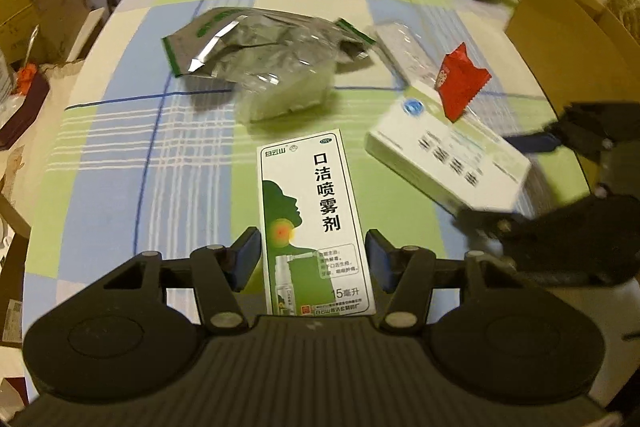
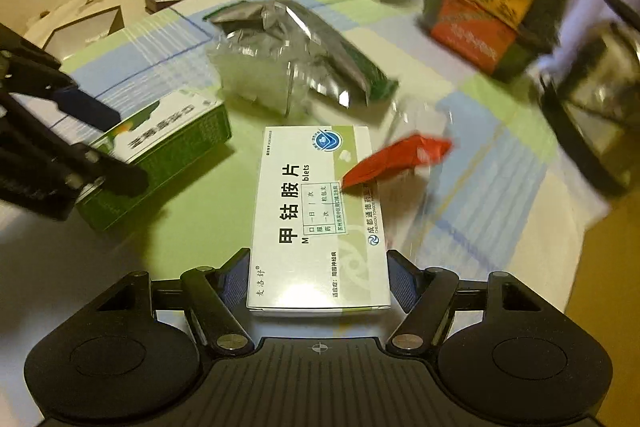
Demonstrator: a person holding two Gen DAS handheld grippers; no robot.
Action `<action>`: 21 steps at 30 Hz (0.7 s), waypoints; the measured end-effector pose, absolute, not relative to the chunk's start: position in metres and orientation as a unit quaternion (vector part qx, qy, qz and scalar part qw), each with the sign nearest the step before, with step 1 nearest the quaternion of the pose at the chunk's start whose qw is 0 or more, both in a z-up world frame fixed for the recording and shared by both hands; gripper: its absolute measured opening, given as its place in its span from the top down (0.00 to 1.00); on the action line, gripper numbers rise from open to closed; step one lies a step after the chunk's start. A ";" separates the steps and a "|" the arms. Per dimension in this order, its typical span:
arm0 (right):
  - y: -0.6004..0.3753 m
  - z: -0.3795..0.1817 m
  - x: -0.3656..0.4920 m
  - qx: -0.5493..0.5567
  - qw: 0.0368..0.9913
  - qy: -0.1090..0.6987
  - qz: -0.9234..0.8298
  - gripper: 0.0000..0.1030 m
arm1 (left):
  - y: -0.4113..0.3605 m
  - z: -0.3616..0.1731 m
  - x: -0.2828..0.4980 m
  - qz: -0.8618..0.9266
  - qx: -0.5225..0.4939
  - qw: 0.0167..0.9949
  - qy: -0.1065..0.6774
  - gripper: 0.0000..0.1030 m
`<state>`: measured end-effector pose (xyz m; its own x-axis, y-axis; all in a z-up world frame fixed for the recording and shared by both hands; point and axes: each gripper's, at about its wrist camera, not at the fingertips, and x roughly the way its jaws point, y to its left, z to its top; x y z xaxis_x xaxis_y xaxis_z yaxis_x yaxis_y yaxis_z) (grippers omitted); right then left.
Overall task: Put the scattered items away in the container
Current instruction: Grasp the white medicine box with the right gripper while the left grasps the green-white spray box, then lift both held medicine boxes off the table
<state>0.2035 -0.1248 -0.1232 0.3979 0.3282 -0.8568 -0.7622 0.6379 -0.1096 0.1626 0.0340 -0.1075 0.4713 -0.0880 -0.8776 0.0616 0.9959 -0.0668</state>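
the left tongs [image 1: 311, 259] are clamped on a green-and-white spray box [image 1: 314, 223], the right tongs [image 2: 318, 277] on a white tablet box [image 2: 320, 215], both just above the checked counter [image 1: 120, 155]. a red sachet [image 2: 396, 159] lies across the tablet box's far end, with a silver foil pouch [image 1: 256, 43] beyond.

Both fisheye views look forward and down, close over the table [image 1: 120, 155], from neighbouring positions; the 2 share the silver pouch [image 1: 256, 47] [image 2: 296, 43].

Crinkled shiny foil pouch [image 1: 256, 43]; checked cloth [image 1: 120, 155]
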 end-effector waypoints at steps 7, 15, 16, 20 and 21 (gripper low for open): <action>-0.184 -0.119 0.153 -0.184 0.807 0.482 0.288 0.29 | 0.013 -0.110 0.149 -0.058 0.016 0.854 0.517 0.42; -0.195 -0.118 0.144 -0.169 0.822 0.472 0.271 0.15 | 0.010 -0.113 0.157 -0.043 0.030 0.856 0.515 0.41; -0.194 -0.119 0.146 -0.167 0.822 0.471 0.272 0.15 | 0.009 -0.113 0.159 -0.043 0.033 0.856 0.514 0.41; -0.184 -0.123 0.155 -0.182 0.822 0.461 0.280 0.15 | 0.008 -0.116 0.164 -0.043 0.038 0.855 0.515 0.41; -0.183 -0.125 0.158 -0.183 0.821 0.462 0.280 0.15 | 0.009 -0.117 0.165 -0.042 0.038 0.856 0.515 0.41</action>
